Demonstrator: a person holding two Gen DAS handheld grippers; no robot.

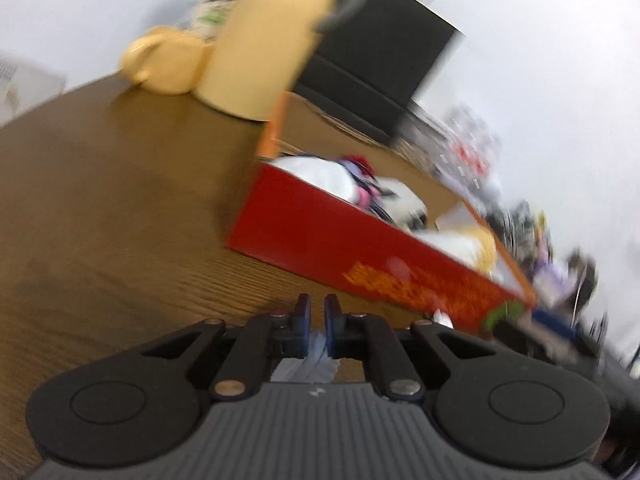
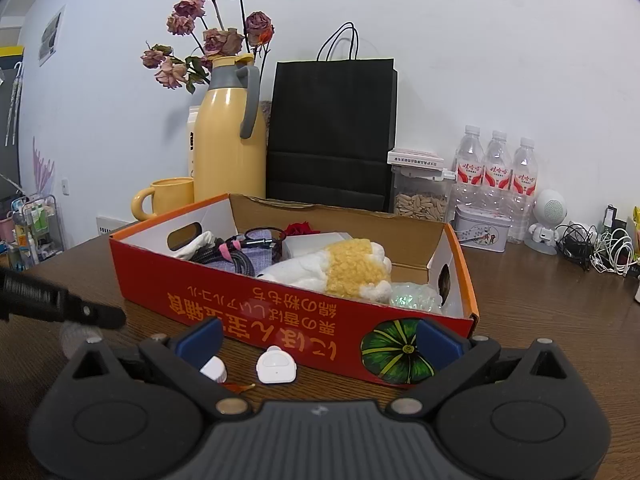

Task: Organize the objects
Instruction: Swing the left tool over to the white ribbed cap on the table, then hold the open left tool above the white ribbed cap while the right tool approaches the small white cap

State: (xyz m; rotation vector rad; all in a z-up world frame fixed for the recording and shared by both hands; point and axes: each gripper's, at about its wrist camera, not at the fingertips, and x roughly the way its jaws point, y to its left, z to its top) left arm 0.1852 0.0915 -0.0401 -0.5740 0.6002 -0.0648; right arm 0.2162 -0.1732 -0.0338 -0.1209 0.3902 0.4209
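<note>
Box (image 2: pixel 256 300) of soft things — left gripper (image 1: pixel 318 308) jaws on pale cloth (image 1: pixel 316 354)

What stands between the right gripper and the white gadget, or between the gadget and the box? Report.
Nothing visible blocks the open right gripper from the white gadget; a small white-capped bottle sits beside it. Between gadget and box stands only the box's red front wall.

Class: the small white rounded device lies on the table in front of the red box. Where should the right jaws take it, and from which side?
Grip the white device across its two curved sides, coming from above and in front: it lies flat and low, with the red box wall close behind. The right gripper is open, probably wide enough.
</note>
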